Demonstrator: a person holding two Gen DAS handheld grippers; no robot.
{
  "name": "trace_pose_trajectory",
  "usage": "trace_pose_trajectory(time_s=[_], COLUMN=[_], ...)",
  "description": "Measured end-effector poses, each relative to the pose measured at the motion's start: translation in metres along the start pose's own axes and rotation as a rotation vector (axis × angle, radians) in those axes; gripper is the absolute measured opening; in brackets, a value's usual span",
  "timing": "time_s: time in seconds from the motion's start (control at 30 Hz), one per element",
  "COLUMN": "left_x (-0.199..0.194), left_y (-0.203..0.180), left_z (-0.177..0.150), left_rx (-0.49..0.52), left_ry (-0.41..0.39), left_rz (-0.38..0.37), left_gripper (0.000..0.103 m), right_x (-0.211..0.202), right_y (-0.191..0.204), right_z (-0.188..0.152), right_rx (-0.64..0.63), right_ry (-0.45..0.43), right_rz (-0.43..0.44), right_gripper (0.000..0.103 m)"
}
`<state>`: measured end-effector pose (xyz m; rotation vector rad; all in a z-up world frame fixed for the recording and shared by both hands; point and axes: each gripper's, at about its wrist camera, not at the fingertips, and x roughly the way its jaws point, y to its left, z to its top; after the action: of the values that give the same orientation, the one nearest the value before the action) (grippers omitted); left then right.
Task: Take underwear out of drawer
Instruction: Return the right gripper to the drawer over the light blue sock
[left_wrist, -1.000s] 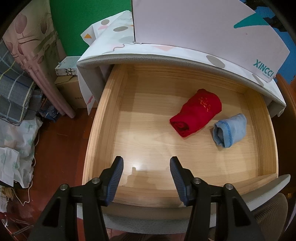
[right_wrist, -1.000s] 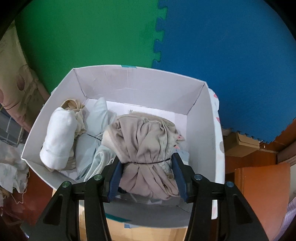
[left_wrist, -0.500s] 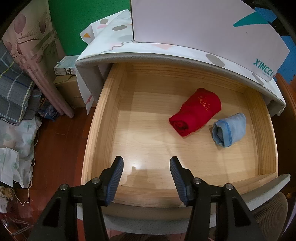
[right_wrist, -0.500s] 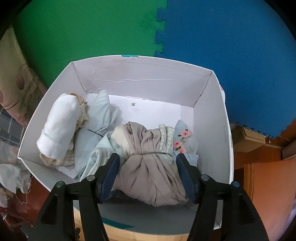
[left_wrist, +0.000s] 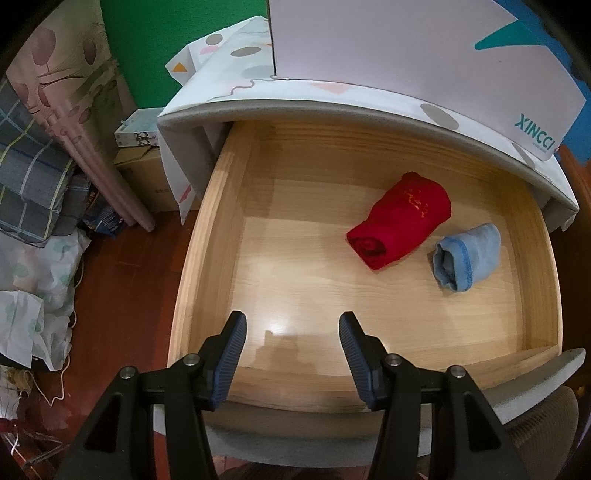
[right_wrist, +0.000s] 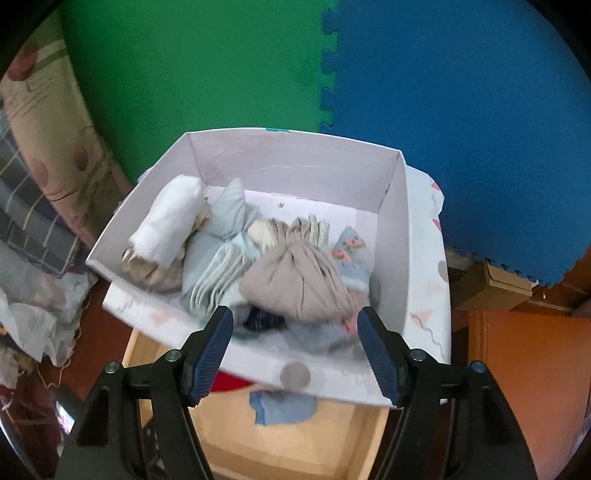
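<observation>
The wooden drawer is pulled open. In it lie a rolled red underwear and a rolled light blue one, both at the right. My left gripper is open and empty above the drawer's front. My right gripper is open and empty above the near edge of a white box. A beige bundle lies in the box among other rolled garments. The blue roll and the drawer show below the box in the right wrist view.
The white box stands on the patterned cabinet top above the drawer. Cardboard boxes, folded fabric and bags sit on the floor at the left. Green and blue foam mats cover the wall behind.
My right gripper opened, let the beige bundle drop into the white box, and drew back and up. The left gripper has hardly moved.
</observation>
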<state>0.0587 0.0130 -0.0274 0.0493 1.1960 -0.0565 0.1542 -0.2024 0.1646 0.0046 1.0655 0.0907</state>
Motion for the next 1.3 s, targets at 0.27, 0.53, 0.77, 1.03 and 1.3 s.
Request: trace_pose_trajectory(time_s=[0.27, 0.53, 0.77, 1.03, 1.3], left_x=[-0.004, -0.008, -0.006, -0.004, -0.003], left_y=[0.011, 0.027, 0.028, 0.027, 0.031], left_z=[-0.001, -0.004, -0.003, -0.002, -0.003], left_rx=[-0.056, -0.142, -0.149, -0.148, -0.171], left_ry=[-0.012, -0.016, -0.006, -0.001, 0.000], left_rz=[0.003, -0.005, -0.006, -0.023, -0.045], left_gripper=[0.054, 0.054, 0.054, 0.054, 0.054], right_x=[-0.009, 0.029, 0.072, 0.106, 0.133], right_y=[-0.006, -0.004, 0.007, 0.029, 0.047], right_z=[-0.058, -0.109, -0.130, -0.137, -0.144], right_rx=[-0.113, -0.247, -0.358, -0.535, -0.702], right_ry=[0.048, 0.164, 0.250, 0.318, 0.359], right_rz=[0.023, 0.084, 0.184, 0.174, 0.127], right_gripper=[0.067, 0.067, 0.067, 0.067, 0.067])
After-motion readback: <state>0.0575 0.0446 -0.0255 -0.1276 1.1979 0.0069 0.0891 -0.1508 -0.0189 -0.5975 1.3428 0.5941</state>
